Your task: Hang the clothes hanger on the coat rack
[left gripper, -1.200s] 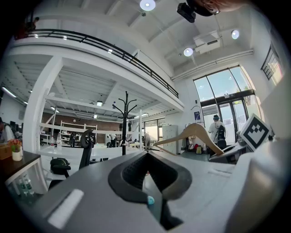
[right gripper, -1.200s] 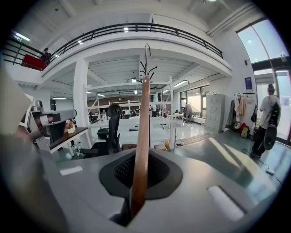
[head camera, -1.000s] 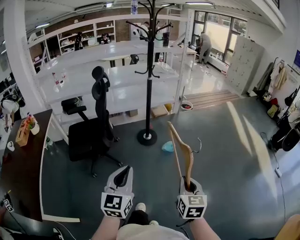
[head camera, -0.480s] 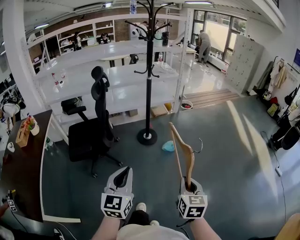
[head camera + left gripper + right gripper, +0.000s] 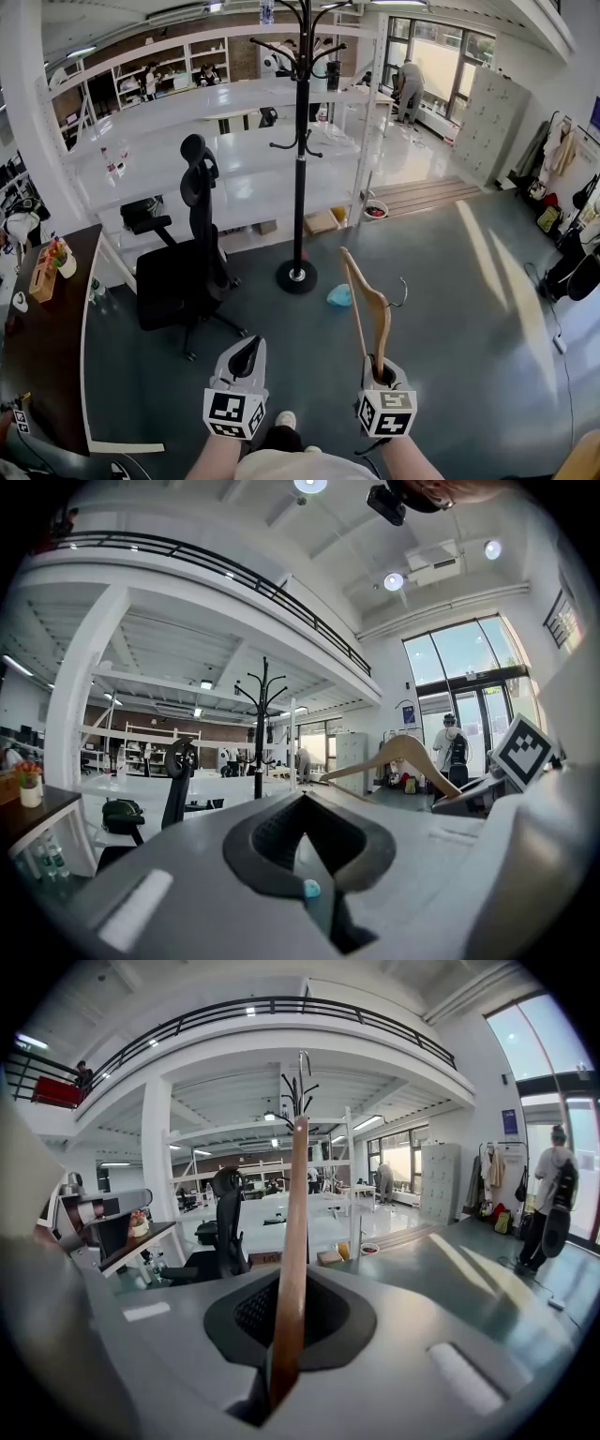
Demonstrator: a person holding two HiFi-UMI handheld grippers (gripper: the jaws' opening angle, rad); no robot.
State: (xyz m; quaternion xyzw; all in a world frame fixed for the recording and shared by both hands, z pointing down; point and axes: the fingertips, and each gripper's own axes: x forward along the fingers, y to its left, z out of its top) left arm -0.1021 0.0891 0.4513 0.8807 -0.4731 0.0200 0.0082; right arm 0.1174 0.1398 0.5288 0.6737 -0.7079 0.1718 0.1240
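Holding the hanger (image 5: 377, 319) upright by one end, the right gripper (image 5: 382, 373) has its jaws clamped on the wood. The left gripper (image 5: 246, 354) is closed and empty. The rack (image 5: 300, 141) stands far ahead. Judged step: carry. Next, the hook must be raised to a peg.

Floor (image 5: 450, 309) lies open toward the rack (image 5: 300, 141) at 12 o'clock; a chair (image 5: 183, 272) stands at 10 o'clock, shelving (image 5: 234, 178) close behind the rack.

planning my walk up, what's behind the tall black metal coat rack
Directly behind the tall black metal coat rack stands a long white shelving unit, with a brown cardboard box on the floor under it. The rack hides a narrow strip of the shelves.
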